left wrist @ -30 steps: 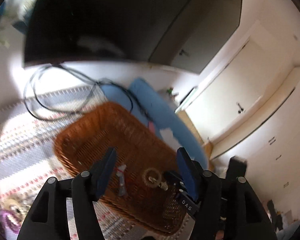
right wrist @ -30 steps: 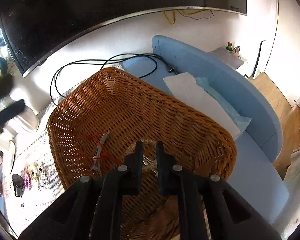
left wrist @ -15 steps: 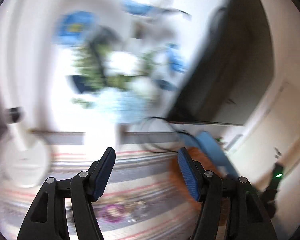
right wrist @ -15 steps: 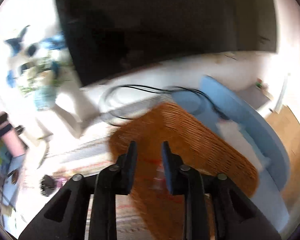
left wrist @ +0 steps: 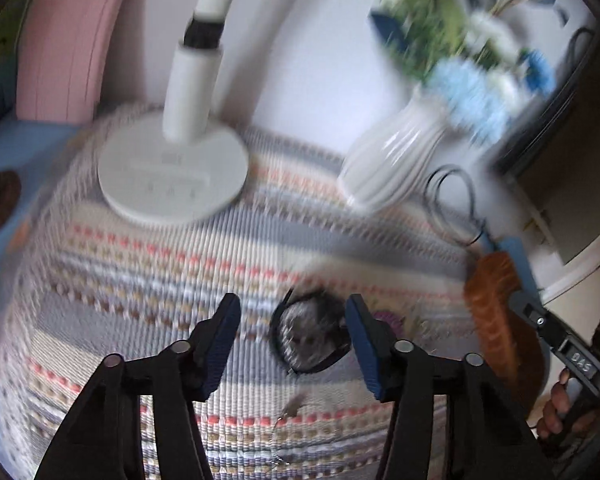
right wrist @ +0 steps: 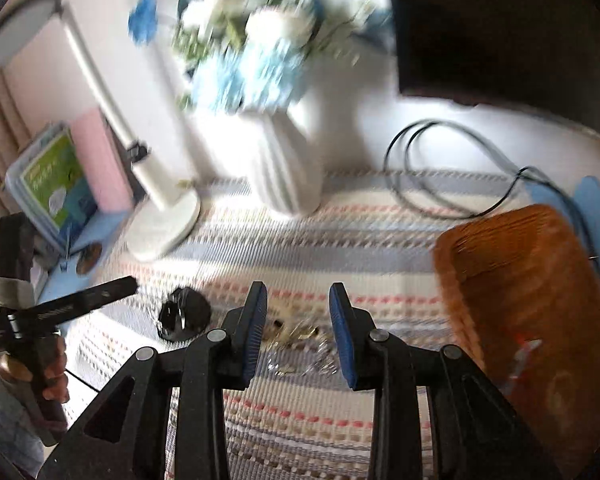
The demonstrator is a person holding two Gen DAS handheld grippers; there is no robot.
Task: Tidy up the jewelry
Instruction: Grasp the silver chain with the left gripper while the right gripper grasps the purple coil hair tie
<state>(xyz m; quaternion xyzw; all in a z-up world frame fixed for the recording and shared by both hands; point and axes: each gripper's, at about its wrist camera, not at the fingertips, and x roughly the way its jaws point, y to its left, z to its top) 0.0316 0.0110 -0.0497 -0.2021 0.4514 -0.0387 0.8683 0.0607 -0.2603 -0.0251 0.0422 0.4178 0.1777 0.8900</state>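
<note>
My left gripper (left wrist: 292,336), empty and closing, hangs over a black watch (left wrist: 308,334) on the striped mat (left wrist: 140,280). My right gripper (right wrist: 298,330), empty and opening, hovers over tangled metal jewelry (right wrist: 300,336) beside the wicker basket (right wrist: 512,280). I should centre each piece before pinching.

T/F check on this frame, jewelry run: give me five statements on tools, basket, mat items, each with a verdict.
1. The left tool holds nothing. True: its jaws are closing, with the dark round piece lying on the woven mat between them.
2. The right tool is clamped shut. False: its jaws are opening over small metallic pieces.
3. The wicker basket sits to the right of the right tool. True.
4. The white vase lies inside the basket. False: it stands on the mat.
5. The lamp base rests on the basket. False: it rests on the mat.
</note>
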